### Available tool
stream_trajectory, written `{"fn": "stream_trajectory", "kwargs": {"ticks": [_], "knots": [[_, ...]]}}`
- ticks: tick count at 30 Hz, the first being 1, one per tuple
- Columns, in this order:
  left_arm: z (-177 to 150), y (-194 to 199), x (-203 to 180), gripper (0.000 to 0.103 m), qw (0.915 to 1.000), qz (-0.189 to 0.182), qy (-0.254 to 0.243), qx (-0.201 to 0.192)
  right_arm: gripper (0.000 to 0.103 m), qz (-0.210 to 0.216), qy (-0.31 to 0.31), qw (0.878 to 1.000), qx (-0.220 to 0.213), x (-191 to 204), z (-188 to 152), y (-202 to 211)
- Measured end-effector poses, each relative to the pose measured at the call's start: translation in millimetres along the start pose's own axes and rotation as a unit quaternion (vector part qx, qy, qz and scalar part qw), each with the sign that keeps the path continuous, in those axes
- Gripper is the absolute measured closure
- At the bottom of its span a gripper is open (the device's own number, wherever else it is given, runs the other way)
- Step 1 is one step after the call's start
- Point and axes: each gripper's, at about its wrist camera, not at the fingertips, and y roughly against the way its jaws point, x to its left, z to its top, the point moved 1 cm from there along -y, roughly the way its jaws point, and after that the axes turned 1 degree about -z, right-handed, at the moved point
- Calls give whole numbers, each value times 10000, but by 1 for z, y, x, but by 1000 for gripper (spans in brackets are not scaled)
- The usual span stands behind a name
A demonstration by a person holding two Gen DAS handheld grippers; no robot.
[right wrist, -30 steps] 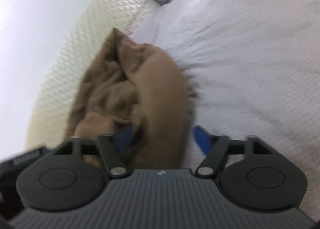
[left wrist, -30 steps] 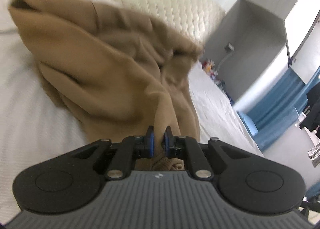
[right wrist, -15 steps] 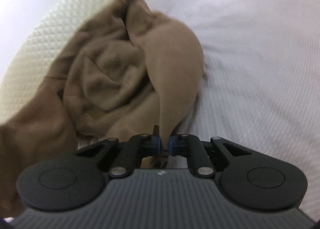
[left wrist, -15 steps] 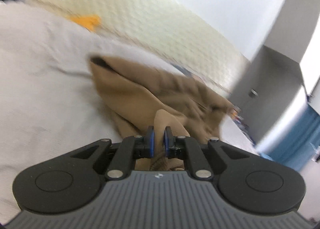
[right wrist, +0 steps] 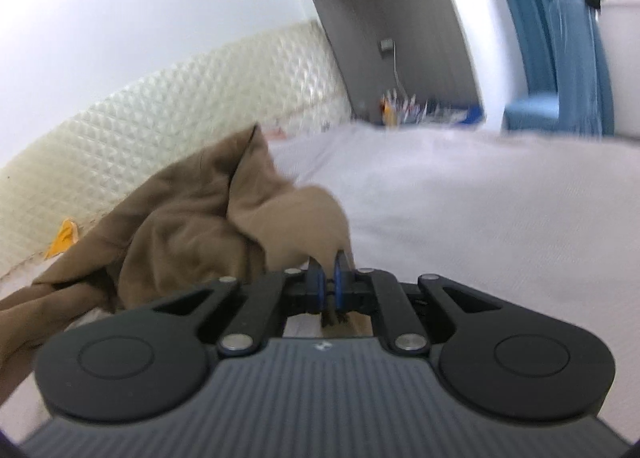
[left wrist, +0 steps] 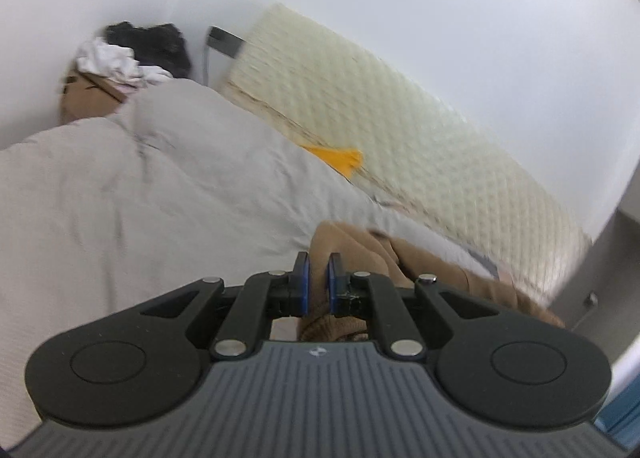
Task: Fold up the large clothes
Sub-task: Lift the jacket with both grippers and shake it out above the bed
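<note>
Left gripper (left wrist: 318, 278) pinches tan garment (right wrist: 208, 218), jaws narrow. Right gripper (right wrist: 327, 282) clamps its fold; bulk lies at 10 o'clock on bed sheet (right wrist: 480, 198).

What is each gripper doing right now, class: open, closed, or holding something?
Left gripper: closed on the tan fabric garment.
Right gripper: closed on the same tan fabric garment.
</note>
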Motion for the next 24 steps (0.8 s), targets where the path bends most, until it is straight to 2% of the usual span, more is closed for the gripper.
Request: {"fn": "stream_trajectory", "kwargs": {"ticks": [2, 4, 5, 6, 8, 10, 13, 15, 18, 22, 23, 24], "knots": [[19, 18, 19, 92, 9999, 58, 38, -81, 95, -36, 109, 9999, -102, -7, 13, 15], [43, 43, 41, 97, 9996, 126, -21, -249, 95, -68, 227, 9995, -196, -8, 25, 27], [52, 53, 47, 103, 9990, 202, -62, -384, 95, -93, 311, 9991, -265, -9, 32, 34], [65, 72, 55, 103, 9956, 464, -222, -784, 95, -105, 377, 9987, -323, -9, 37, 39], [99, 98, 82, 103, 9903, 619, -206, -1223, 95, -71, 419, 9981, -439, -12, 51, 56], [128, 123, 111, 103, 9891, 657, -199, -1300, 95, -88, 497, 9976, -482, -11, 59, 66], [146, 147, 138, 103, 9907, 729, -485, -1046, 95, -113, 669, 9973, -263, -12, 62, 63], [142, 153, 148, 103, 9927, 699, -637, -750, 94, -103, 661, 9978, -23, -15, 56, 56], [116, 158, 158, 103, 9960, 619, -488, -425, 92, -171, 522, 9970, 547, -29, 39, 36], [81, 126, 154, 102, 9988, 128, -190, 437, 87, -285, 168, 9922, 1198, -51, 19, 14], [74, 115, 147, 100, 9980, 39, -179, 602, 82, -363, 94, 9925, 1164, -57, 17, 15], [64, 103, 136, 93, 9969, -65, -173, 761, 64, -440, 37, 9929, 1102, -63, 18, 15]]}}
